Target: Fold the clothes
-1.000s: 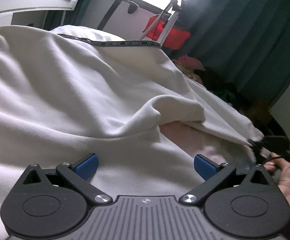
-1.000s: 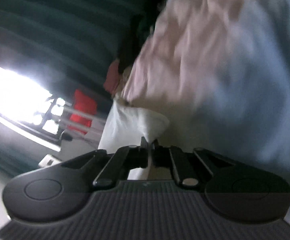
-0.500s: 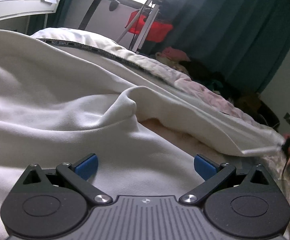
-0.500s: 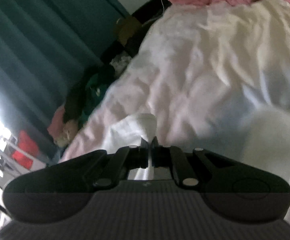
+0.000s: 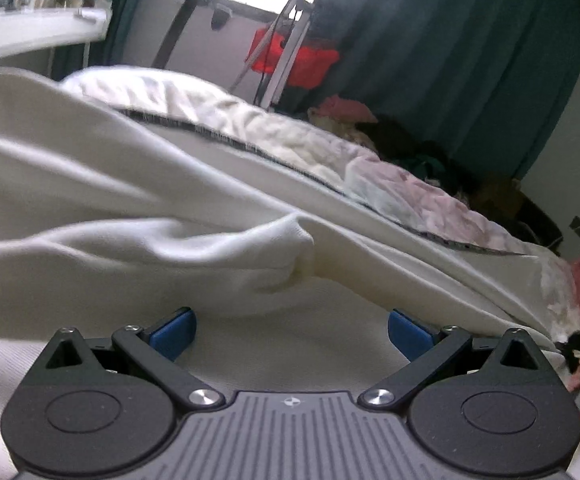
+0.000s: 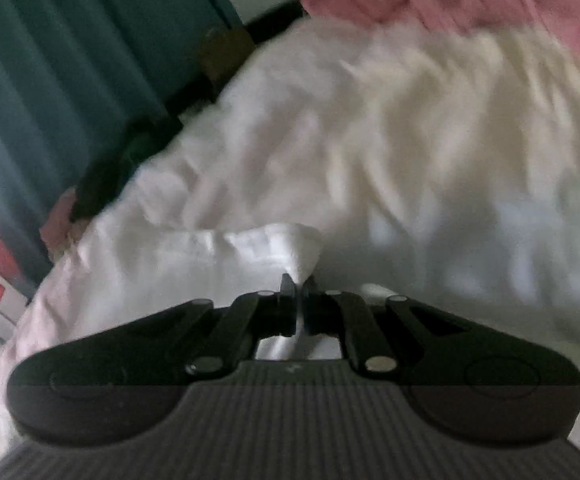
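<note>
White cloth is pinched at its edge between the closed jaws of the right gripper (image 6: 297, 282), while the left gripper (image 5: 290, 330) rests with blue pads (image 5: 172, 334) wide apart on the cream garment (image 5: 110, 200), spread across the rumpled bed (image 5: 430, 200) beyond.

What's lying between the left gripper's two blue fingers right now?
Only white garment fabric, lying flat in the gap of the open left gripper; neither of its blue fingers pinches it. The left wrist view shows this.

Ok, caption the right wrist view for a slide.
Right gripper shut on a corner of white garment over the rumpled bed.
</note>
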`<action>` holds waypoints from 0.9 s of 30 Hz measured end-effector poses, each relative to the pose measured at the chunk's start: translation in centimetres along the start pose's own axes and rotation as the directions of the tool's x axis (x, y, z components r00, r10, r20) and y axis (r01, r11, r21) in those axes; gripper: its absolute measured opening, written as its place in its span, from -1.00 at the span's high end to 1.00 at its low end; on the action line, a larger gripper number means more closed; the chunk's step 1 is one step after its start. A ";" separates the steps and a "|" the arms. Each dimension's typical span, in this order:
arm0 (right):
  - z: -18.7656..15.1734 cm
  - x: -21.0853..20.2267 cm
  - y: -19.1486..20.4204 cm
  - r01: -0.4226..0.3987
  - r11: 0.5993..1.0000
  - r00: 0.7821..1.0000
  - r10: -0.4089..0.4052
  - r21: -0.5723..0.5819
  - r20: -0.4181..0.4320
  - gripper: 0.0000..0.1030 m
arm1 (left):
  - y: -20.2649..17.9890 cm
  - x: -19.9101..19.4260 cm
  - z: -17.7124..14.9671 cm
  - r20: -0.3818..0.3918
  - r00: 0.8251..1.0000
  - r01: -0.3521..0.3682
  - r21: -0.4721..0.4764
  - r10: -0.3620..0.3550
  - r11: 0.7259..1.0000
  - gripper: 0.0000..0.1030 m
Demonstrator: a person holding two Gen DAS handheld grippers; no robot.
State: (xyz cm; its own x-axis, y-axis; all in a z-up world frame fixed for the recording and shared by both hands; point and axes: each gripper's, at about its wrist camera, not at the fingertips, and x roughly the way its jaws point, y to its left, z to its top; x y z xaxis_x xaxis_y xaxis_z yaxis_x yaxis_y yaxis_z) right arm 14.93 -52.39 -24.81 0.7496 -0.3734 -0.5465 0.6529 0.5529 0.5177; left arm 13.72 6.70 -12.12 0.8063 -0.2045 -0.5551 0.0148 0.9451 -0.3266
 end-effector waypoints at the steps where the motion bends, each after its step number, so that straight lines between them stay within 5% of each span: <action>1: -0.2 -0.1 -0.1 -0.005 1.000 1.000 0.005 -0.002 0.009 0.89 | -0.2 -0.3 0.0 0.015 1.000 -0.023 0.012 0.023 1.000 -0.99; 9: -0.3 -3.0 2.2 -0.004 0.996 1.000 0.006 -0.093 0.018 0.68 | -1.4 -1.8 0.3 0.042 0.996 -0.085 0.029 0.083 0.996 -0.99; 11: 0.0 -4.0 2.9 -0.026 0.994 1.000 0.025 -0.108 -0.009 0.02 | -1.6 -2.0 0.4 0.047 0.996 -0.082 0.043 0.080 0.996 -0.99; 13: 0.2 -5.9 3.7 -0.074 0.988 0.997 0.072 -0.137 -0.019 -0.31 | -1.9 -2.4 0.3 0.050 0.996 -0.079 0.063 0.076 0.995 -0.99; 18: -1.0 -11.2 6.2 -0.242 0.944 0.966 0.213 -0.224 -0.148 -0.32 | -3.2 -4.0 -0.2 0.076 0.996 -0.064 0.129 0.055 0.990 -0.99; 27: -5.7 -22.6 7.9 -0.362 0.908 0.909 0.295 -0.210 -0.293 -0.33 | -6.0 -4.5 -2.0 0.033 0.999 -0.019 0.302 0.009 0.953 -0.99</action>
State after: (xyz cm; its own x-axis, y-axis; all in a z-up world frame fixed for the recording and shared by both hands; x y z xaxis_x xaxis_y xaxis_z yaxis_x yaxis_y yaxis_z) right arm 2.52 -35.30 -12.09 0.8425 0.0420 -0.5371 0.2983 0.7939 0.5299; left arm 8.80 1.43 -9.17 0.8255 -0.1872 -0.5325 0.1773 0.9817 -0.0702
